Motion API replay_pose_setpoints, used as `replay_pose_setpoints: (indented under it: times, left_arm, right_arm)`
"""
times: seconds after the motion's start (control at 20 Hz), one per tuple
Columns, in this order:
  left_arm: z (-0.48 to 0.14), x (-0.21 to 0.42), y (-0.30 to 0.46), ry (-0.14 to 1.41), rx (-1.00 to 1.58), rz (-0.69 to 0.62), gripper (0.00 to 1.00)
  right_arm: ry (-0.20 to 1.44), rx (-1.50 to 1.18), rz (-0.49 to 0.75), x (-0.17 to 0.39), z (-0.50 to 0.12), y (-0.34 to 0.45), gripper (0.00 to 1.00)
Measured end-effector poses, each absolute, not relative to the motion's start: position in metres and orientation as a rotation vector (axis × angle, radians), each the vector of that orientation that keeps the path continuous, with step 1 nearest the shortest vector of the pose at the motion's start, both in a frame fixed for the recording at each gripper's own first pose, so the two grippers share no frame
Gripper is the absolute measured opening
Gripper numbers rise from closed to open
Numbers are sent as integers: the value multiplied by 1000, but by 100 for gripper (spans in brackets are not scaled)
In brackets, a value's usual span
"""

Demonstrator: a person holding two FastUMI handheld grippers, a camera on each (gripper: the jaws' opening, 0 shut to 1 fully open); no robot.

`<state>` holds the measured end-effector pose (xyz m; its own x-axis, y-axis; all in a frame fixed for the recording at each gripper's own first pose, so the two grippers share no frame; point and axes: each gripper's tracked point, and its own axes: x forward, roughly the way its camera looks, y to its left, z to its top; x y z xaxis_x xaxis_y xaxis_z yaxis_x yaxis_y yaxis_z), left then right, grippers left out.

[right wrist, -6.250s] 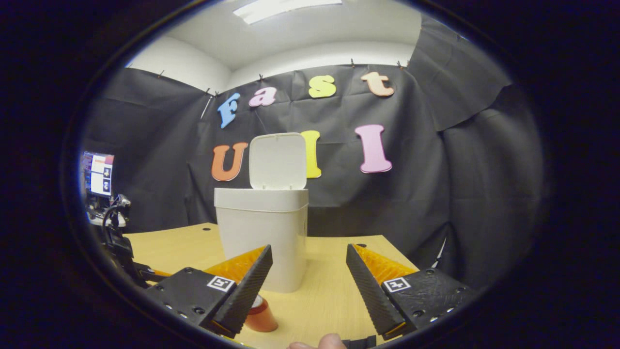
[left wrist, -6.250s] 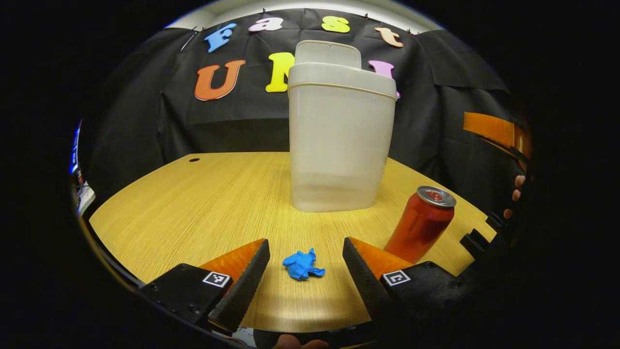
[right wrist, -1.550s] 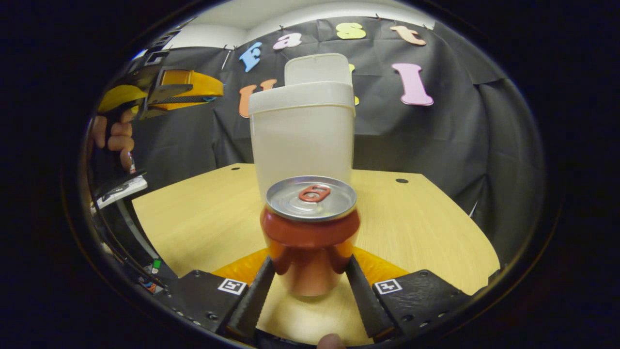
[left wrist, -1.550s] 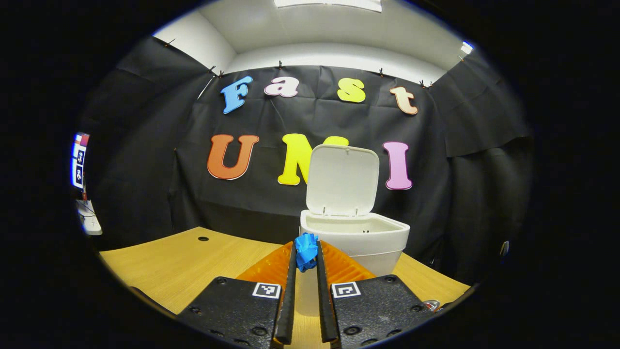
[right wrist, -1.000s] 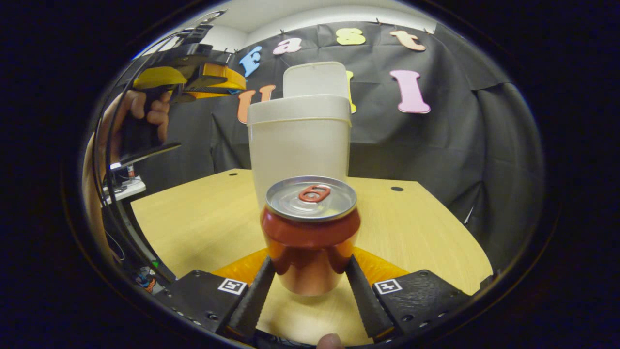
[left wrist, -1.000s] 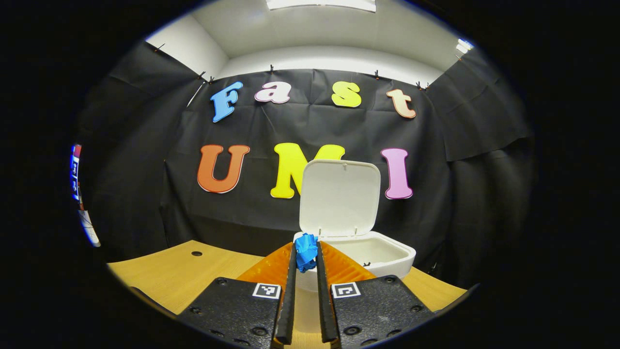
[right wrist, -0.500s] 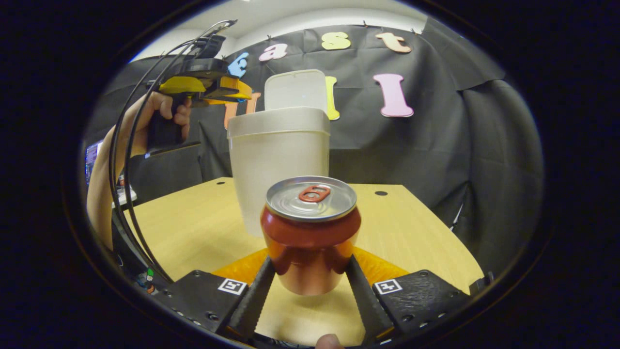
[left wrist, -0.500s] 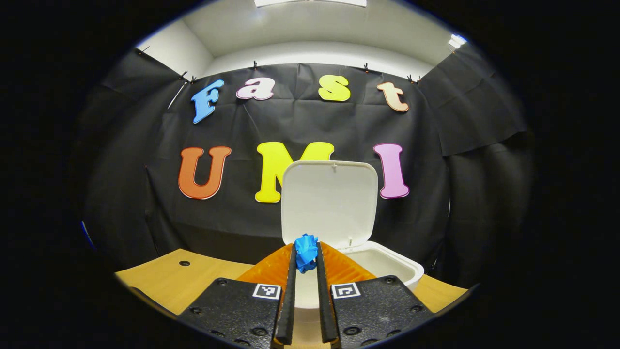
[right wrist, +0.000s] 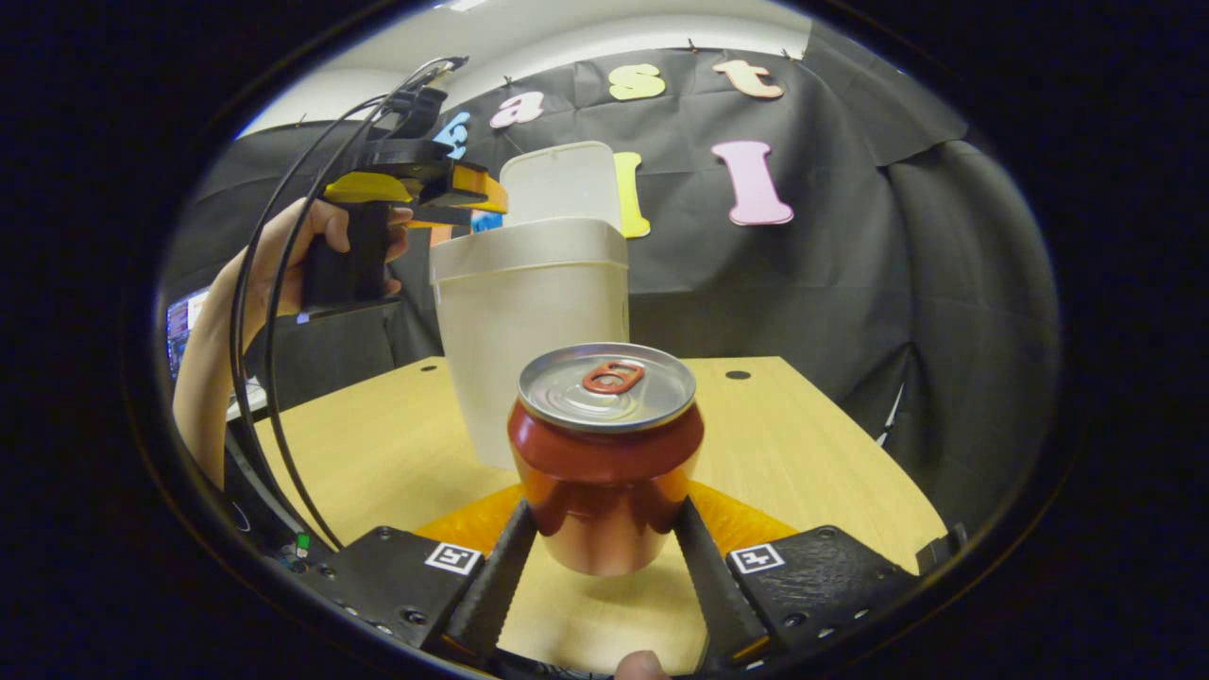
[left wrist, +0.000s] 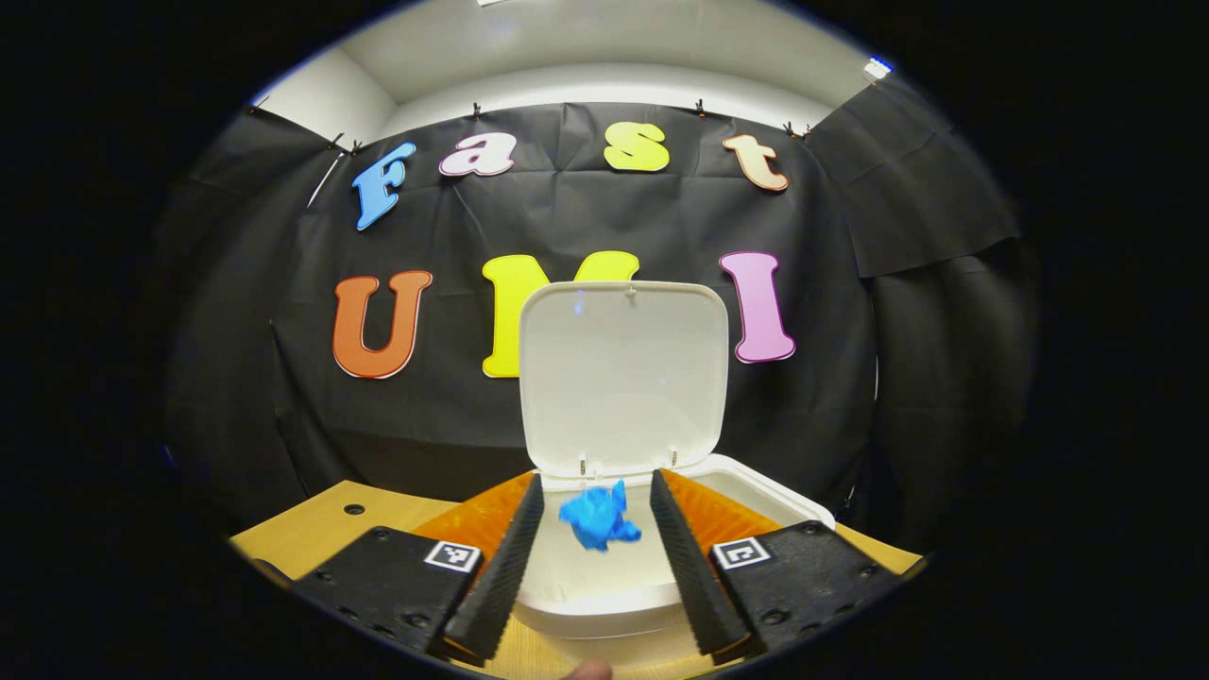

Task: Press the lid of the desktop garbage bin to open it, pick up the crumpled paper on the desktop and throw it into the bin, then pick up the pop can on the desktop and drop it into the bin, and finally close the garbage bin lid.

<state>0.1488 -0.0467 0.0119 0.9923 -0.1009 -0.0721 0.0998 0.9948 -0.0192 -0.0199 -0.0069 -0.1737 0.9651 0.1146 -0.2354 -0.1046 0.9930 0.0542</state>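
left gripper: you hold it over the bin's open mouth, jaws spread apart and gripping nothing. in the right gripper view the same gripper sits at the bin's upper left, level with the rim, held by your hand, with black cables running down from it past your forearm.
crumpled paper: the blue wad sits in the gap between your left jaws and touches neither finger; it shows against the white inside of the bin. whether it is in the air or already lying inside, you cannot tell.
garbage bin: white, standing on the table toward its far edge, in front of the black cloth wall. in the right gripper view its tall front wall rises right behind the can.
lid: swung fully up, standing nearly upright behind the opening, its inner face toward you. in the right gripper view its top shows above the rim.
right gripper: your jaws are clenched on the pop can, one finger against each side of its lower body.
pop can: red with a silver top and red pull tab, upright in the right jaws. whether its base rests on the table, you cannot tell.
table: light wood grain, with a small dark round hole near its far right corner and another near its far left corner.
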Motion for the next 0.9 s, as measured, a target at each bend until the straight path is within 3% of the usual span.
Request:
replay_pose_setpoints:
  times: [0.15,0.9]
  left_arm:
    - [12,146,-47,75,-20,-101,99]
    - [5,102,-32,74,-6,-73,99]
  right_arm:
    - [224,48,98,-26,-168,-13,80]
    - [83,-41,151,-15,-72,5,80]
